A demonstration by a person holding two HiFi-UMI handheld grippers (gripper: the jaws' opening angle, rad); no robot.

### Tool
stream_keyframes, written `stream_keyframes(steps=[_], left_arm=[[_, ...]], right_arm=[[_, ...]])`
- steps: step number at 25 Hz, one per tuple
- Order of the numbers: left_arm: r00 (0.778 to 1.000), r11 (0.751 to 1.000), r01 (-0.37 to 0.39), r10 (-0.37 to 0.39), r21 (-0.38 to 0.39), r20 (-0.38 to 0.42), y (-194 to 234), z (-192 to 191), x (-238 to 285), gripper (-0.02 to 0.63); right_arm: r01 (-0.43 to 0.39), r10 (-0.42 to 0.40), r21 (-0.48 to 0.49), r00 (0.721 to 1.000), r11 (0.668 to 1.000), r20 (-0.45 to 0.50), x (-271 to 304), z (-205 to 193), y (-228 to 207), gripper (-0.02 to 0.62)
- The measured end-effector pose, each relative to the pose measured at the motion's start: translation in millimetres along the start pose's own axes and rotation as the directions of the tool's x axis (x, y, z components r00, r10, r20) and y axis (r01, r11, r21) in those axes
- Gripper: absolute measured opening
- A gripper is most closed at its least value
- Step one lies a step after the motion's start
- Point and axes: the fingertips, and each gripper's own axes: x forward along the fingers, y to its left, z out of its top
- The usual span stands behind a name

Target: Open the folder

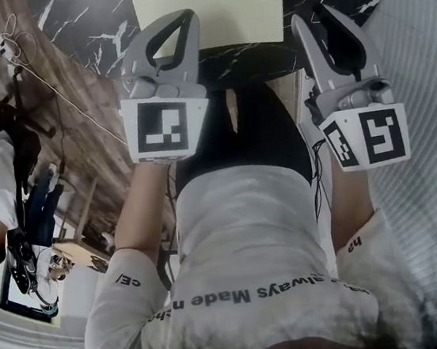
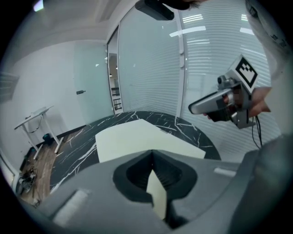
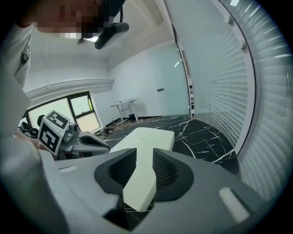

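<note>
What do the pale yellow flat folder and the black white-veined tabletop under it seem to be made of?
Pale yellow flat folder: probably card or thin plastic, matt; its face is even, without glare. Black white-veined tabletop: marble or a marble-look laminate, smooth; branching white veins cross it, but nothing shows which.

The left forearm (image 1: 140, 212) and right forearm (image 1: 350, 212) reach forward side by side, bare. The left gripper (image 1: 184, 18) has its jaw tips met, with nothing between them. The right gripper (image 1: 311, 15), level with it, has its jaws apart in a narrow V, gripping nothing. Both point far and somewhat down.
</note>
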Motion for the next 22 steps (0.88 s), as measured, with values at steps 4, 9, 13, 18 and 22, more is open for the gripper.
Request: stream_keyframes(steps=[4,9,13,18,22], left_arm=[[1.0,1.0,-0.002,0.002,0.022,-0.017,-0.6,-14.6,12.0,0.002],[0.999,0.999,0.006,-0.004,0.033,-0.046,-2.4,-36.1,24.2,0.002],[0.998,0.998,-0.001,0.004,0.057,-0.057,-1.7,-47.7,30.6,0.002],[0.997,0.997,-0.002,0.008,0.075,-0.076,-3.7,-53.9,34.7,0.002],[0.995,0.997,-0.012,0.02,0.081,-0.099,-3.7,-60.8,36.4,0.002]], right_arm=[[-0.007,0.007,0.011,1.0,1.0,-0.012,11.7,-17.2,-5.5,0.118],[-0.012,0.014,0.044,0.999,0.999,-0.04,26.2,-40.8,-10.3,0.128],[-0.022,0.026,0.071,0.998,0.997,-0.058,37.3,-60.5,-11.6,0.137],[-0.023,0.031,0.1,0.996,0.995,-0.079,44.2,-75.4,-15.5,0.151],[-0.029,0.042,0.132,0.994,0.991,-0.098,51.0,-85.7,-14.7,0.163]])
